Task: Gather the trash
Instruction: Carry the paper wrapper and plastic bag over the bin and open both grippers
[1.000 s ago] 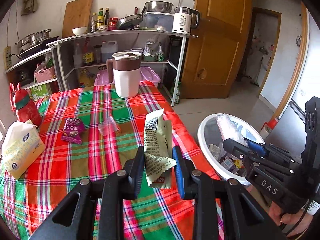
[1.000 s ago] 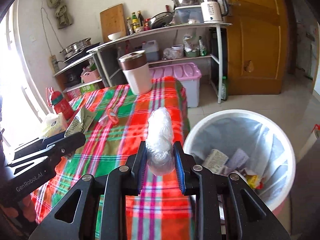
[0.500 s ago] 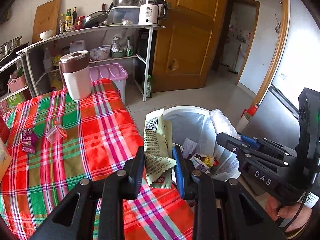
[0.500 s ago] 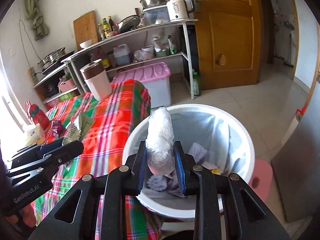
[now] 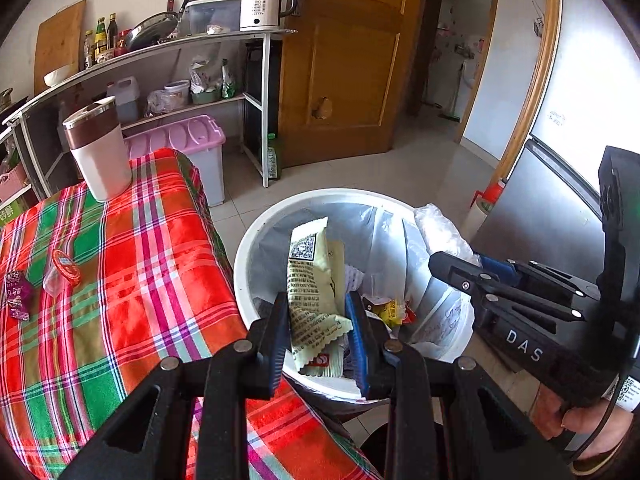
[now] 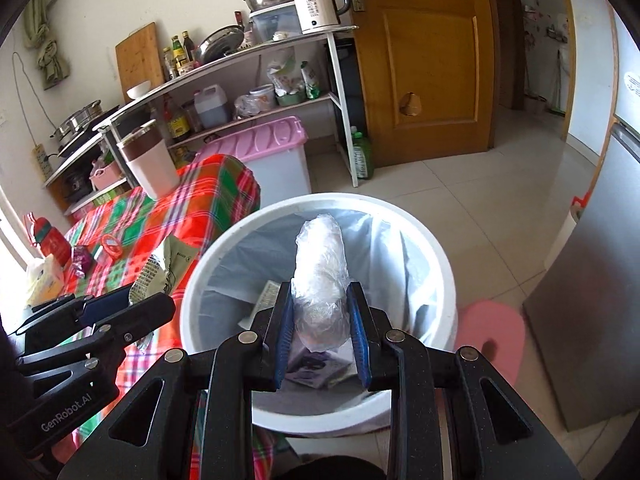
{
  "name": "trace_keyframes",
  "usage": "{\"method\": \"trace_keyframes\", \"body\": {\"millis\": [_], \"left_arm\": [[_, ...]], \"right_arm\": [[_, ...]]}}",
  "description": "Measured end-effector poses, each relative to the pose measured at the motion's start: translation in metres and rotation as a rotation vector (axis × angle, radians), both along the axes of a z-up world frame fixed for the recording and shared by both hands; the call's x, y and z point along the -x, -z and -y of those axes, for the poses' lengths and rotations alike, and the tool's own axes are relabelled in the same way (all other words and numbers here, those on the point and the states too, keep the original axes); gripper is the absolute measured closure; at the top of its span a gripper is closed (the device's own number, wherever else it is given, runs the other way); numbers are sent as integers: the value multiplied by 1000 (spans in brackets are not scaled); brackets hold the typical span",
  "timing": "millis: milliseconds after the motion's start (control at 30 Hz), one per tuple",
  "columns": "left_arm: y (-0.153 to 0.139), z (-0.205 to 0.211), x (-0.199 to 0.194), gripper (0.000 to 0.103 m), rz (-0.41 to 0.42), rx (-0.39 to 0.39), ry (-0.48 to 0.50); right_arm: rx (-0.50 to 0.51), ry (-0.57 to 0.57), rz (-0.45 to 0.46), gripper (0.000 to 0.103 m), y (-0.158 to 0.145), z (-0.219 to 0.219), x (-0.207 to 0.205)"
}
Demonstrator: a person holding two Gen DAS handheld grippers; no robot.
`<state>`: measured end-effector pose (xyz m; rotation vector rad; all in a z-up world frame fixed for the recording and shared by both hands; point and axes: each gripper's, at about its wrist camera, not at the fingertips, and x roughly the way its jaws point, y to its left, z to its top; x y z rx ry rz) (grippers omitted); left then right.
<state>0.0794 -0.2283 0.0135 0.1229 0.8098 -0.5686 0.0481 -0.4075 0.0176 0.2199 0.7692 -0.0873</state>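
- Change of view: a second ago both my cameras looked across the plaid tablecloth; now both look down into the white trash bin, which fills the middle of each view. The table has slid to the left, and the wrapper and the plastic have come off the table side to hang over the bin mouth.
- Trash bin: round, white rim, pale plastic liner inside, standing on the tiled floor just beside the table corner. Wrappers and scraps lie at the bottom, a yellow and red one among them.
- Table leftovers: white and brown jug upright at the far edge; small purple packet and a clear cup with a red lid on the cloth, well apart from the bin.
- Green snack wrapper: pale green, printed text and a square code on it, crumpled, upright, over the bin's near-left rim.
- Clear plastic wad: crinkled film bunched into a tall lump, upright over the bin's opening.
- My left gripper: jaws drawn close, pinching the wrapper's lower half between the black pad and the blue one.
- My right gripper: jaws narrow, both blue pads pressed on the lower part of the plastic wad.
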Motion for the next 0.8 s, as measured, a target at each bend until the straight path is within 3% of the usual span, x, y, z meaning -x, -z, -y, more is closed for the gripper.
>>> {"method": "trace_keyframes", "body": {"millis": [500,633,700,800], "left_arm": [[23,23,-11,73,-73,-20,12],[25,22,-13,58,-88,-15,1],[24,20,-13,57,-90,-6,3],[24,18,-13,49,-87,-8,-5]], "right_arm": [[17,34,-88,75,26,19,-14],[3,35,-97,75,29,20,-16],[5,36,-97,75,30,20,-16],[11,42,-101,74,31,19,-17]]}}
